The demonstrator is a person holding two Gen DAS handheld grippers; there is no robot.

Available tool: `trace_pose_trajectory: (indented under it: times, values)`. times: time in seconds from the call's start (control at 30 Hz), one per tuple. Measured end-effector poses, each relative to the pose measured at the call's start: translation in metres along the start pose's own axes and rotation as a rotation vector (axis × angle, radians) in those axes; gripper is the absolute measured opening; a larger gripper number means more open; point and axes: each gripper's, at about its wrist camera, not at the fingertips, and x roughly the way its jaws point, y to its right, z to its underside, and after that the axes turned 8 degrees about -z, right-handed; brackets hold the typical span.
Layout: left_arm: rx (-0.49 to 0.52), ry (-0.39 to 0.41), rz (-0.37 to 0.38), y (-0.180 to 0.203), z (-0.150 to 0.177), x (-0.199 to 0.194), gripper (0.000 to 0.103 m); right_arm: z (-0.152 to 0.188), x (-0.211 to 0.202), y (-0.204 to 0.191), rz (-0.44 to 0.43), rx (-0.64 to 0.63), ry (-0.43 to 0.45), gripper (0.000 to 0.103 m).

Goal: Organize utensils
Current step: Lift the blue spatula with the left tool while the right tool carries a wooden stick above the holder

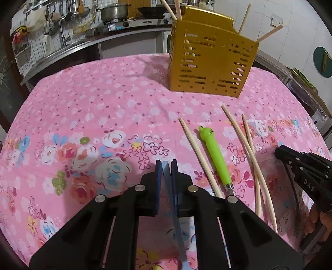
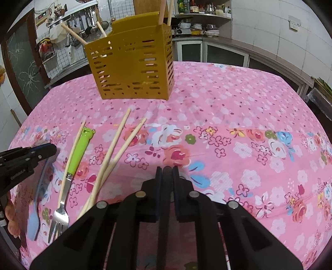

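A yellow slotted utensil holder (image 1: 211,62) stands at the far side of the pink flowered table with several chopsticks in it; it also shows in the right wrist view (image 2: 132,62). My left gripper (image 1: 166,164) is shut on the handle of a blue spoon (image 2: 39,199), held just above the cloth. A fork with a green frog handle (image 1: 215,157) and three loose chopsticks (image 1: 247,149) lie to its right. My right gripper (image 2: 167,169) is shut with nothing seen between its fingers; it is also in the left wrist view (image 1: 279,152) beside the chopsticks.
A kitchen counter with a stove, pot and hanging utensils (image 1: 112,14) runs behind the table. Cabinets and shelves (image 2: 207,27) stand at the back right. The table edge (image 2: 269,72) curves round at the far side.
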Motion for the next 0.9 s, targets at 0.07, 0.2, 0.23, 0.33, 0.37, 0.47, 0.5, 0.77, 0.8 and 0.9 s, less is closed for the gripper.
trace_pose_trajectory:
  times: [0.07, 0.2, 0.23, 0.33, 0.37, 0.47, 0.5, 0.77, 0.8, 0.9]
  values:
    - [0.001, 0.01, -0.005, 0.0, 0.0, -0.002, 0.008, 0.0, -0.001, 0.001, -0.002, 0.003, 0.003, 0.01]
    - [0.001, 0.03, -0.009, -0.001, -0.001, -0.006, 0.008, -0.001, -0.004, 0.002, -0.004, 0.006, 0.011, 0.01]
    - [0.0, 0.038, -0.011, -0.002, -0.002, -0.008, 0.007, -0.001, -0.005, 0.003, -0.009, 0.01, 0.015, 0.01]
    - [-0.008, 0.059, -0.007, -0.003, -0.003, -0.014, 0.007, -0.003, -0.01, 0.003, -0.019, 0.015, 0.032, 0.01]
    - [-0.008, 0.066, -0.007, -0.003, -0.004, -0.017, 0.007, -0.004, -0.013, 0.002, -0.02, 0.012, 0.041, 0.01]
    - [-0.013, 0.099, -0.005, -0.005, -0.005, -0.027, 0.007, -0.007, -0.021, 0.003, -0.019, 0.015, 0.07, 0.01]
    - [-0.016, 0.11, -0.002, -0.006, -0.006, -0.03, 0.007, -0.008, -0.023, 0.004, -0.021, 0.019, 0.075, 0.01]
    - [-0.048, 0.182, 0.017, -0.017, -0.012, -0.055, 0.006, -0.014, -0.034, 0.008, -0.03, 0.04, 0.103, 0.01]
    - [-0.052, 0.191, 0.02, -0.018, -0.013, -0.058, 0.006, -0.015, -0.038, 0.007, -0.03, 0.04, 0.111, 0.01]
    - [-0.067, 0.221, 0.029, -0.022, -0.016, -0.068, 0.006, -0.019, -0.047, 0.005, -0.033, 0.037, 0.134, 0.01]
